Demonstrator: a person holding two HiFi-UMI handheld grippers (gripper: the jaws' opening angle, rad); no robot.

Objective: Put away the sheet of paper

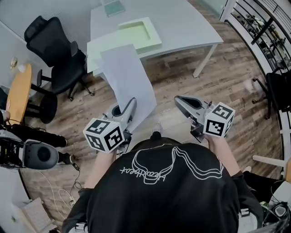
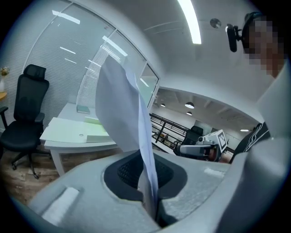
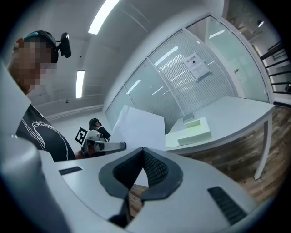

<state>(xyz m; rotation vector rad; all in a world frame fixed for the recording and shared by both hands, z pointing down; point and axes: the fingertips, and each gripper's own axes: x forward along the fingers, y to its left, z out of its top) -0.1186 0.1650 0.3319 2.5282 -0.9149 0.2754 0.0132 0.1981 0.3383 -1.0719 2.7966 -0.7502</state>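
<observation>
The white sheet of paper (image 1: 129, 82) stands up in the air in front of the person, pinched at its lower edge by my left gripper (image 1: 132, 102). In the left gripper view the sheet (image 2: 122, 109) rises out of the shut jaws (image 2: 152, 205) and curls over to the left. My right gripper (image 1: 178, 100) hangs to the right of the sheet, apart from it, jaws together and empty. In the right gripper view the sheet (image 3: 138, 129) and the left gripper (image 3: 107, 145) show beyond the shut right gripper (image 3: 127, 205).
A white table (image 1: 182, 27) stands ahead with a pale green tray (image 1: 136, 34) and a small book (image 1: 114, 8) on it. A black office chair (image 1: 57, 54) and a round wooden table (image 1: 19, 93) are at the left. Wood floor lies between.
</observation>
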